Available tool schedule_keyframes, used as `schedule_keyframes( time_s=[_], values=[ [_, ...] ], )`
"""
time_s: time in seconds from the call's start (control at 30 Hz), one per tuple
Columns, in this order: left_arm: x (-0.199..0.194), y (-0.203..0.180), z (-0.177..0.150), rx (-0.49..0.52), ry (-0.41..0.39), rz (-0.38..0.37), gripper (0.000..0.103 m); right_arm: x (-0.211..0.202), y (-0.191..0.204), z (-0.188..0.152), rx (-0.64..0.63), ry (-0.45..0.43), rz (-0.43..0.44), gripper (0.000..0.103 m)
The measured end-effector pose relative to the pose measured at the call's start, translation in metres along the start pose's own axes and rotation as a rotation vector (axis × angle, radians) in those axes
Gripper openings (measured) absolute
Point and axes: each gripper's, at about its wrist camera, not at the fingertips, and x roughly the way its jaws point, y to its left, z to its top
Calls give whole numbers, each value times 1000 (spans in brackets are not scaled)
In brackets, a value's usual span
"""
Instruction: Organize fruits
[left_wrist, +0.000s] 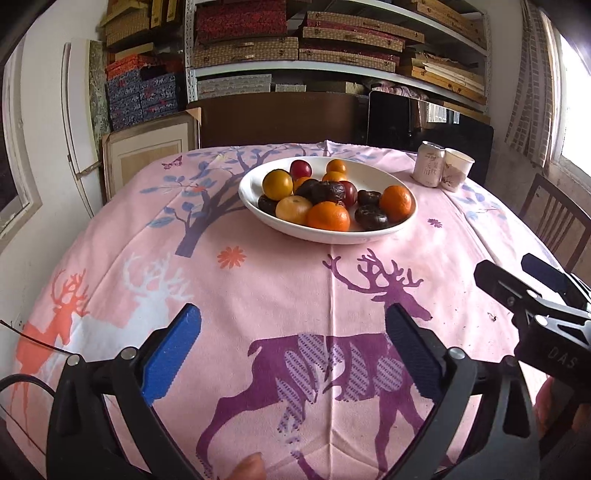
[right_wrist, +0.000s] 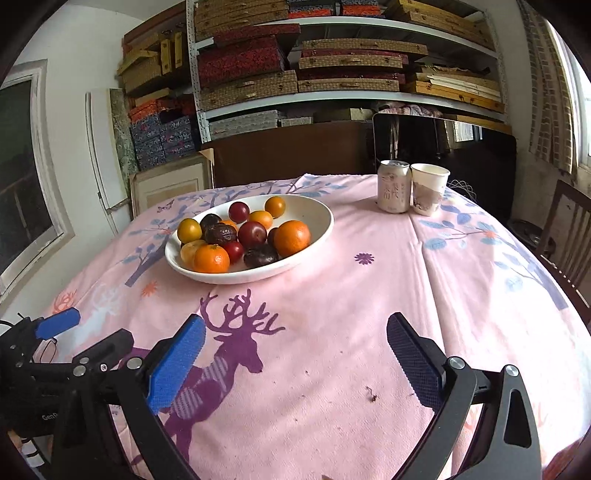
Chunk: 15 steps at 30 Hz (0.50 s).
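Fruit location: all fruit in sight lies in the white bowl (left_wrist: 400, 220) at 12 o'clock from the left gripper (left_wrist: 293, 354), 11 o'clock from the right gripper (right_wrist: 295, 363); none seen loose on the cloth
Stage: fits either fruit already gathered or fruit awaiting sorting out; cannot tell which
Left fingers: spread wide, nothing between them, low over the bench (left_wrist: 280, 280)
Right fingers: spread wide, nothing held
Mandarins (right_wrist: 211, 258): judged light, firm, matt peel; take across the widest girth
Red plums (right_wrist: 252, 232): smooth skin, likely slippery; modest squeeze
Dark wrinkled fruits (right_wrist: 260, 257): look soft, would bruise; lightest grip
Yellow plums (left_wrist: 277, 183): glossy, round, may roll if nudged
Packing: fruits touch one another; fingers have little room between neighbours, so near-rim pieces look easiest
Open room: bare cloth between bowl and both grippers
Obstacles: drink can (right_wrist: 393, 186) touching paper cup (right_wrist: 428, 188) at 1 o'clock, near the far edge, tippable
Edges: bench falls away at 9 and 3 o'clock; chair (right_wrist: 570, 236) right
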Motion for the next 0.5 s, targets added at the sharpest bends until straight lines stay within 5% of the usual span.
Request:
schedule_keyframes(
  time_s=[0.5],
  values=[
    [-1, 4, 0, 7, 21, -3, 98, 2, 5, -5, -24, 10, -14, 99]
  ],
)
